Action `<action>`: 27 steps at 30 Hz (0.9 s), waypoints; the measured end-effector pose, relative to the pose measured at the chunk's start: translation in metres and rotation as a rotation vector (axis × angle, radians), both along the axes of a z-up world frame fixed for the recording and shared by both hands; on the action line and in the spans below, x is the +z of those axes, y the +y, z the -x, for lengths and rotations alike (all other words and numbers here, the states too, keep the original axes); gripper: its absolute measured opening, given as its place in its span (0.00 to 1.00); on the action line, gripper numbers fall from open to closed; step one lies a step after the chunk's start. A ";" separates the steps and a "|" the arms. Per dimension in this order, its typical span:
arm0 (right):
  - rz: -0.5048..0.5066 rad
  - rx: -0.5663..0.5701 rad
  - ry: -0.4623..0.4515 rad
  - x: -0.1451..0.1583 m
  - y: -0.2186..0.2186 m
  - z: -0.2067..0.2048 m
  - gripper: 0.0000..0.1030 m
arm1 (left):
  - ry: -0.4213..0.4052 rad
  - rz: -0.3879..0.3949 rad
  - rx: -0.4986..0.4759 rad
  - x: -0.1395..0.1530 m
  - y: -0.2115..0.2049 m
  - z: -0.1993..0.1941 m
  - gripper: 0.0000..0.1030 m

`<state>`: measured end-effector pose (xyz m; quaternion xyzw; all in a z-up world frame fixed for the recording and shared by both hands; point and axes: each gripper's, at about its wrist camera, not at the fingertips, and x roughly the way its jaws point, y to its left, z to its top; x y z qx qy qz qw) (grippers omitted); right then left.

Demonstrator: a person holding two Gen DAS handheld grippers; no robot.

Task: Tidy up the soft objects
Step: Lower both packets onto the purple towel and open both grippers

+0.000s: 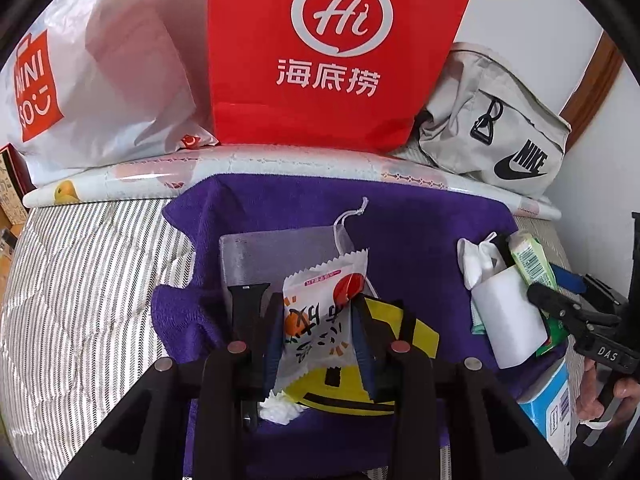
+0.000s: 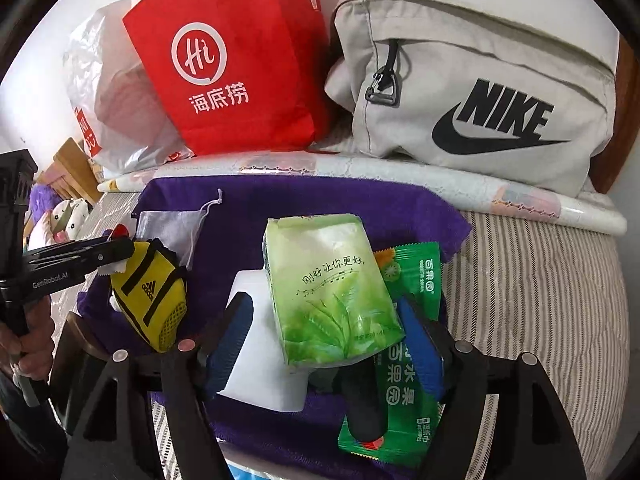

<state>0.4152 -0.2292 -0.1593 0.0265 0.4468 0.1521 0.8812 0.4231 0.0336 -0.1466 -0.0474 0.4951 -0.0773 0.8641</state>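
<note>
- Left claw (image 1: 318,332) pinching a white snack sachet (image 1: 320,316) between its blue pads, jaws narrow and clenched on the packet.
- Sachet hanging over a yellow and black Adidas pouch (image 2: 154,300), which is lying on the purple towel (image 1: 420,232); a grey drawstring bag (image 1: 276,248) resting just behind, and a wad of white tissue (image 1: 280,410) below the sachet.
- Right claw (image 2: 326,344) standing released, blue pads apart on either side of a green tissue pack (image 2: 328,288) and not pressing it.
- Tissue pack leaning on a white block (image 2: 264,360), with green wet-wipe packets (image 2: 404,400) lying beneath and beside.
- Purple towel lying spread on the striped bed (image 2: 540,300), carrying all the small soft items.
- Standing behind along the wall: a red paper bag (image 1: 332,52), a white Miniso bag (image 1: 100,80) and a grey Nike bag (image 2: 480,92), with a patterned roll (image 1: 280,168) lying in front.
- Hand (image 2: 24,344) gripping the left handle.
</note>
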 end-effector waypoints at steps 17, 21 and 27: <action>-0.021 0.008 -0.052 0.025 -0.001 0.030 0.72 | -0.005 0.010 0.008 0.009 -0.001 0.011 0.62; -0.024 0.016 -0.058 0.028 0.000 0.038 0.72 | -0.018 0.005 0.011 0.017 0.000 0.018 0.70; -0.032 0.016 -0.066 0.036 -0.002 0.052 0.72 | -0.026 0.000 0.021 0.026 0.000 0.029 0.71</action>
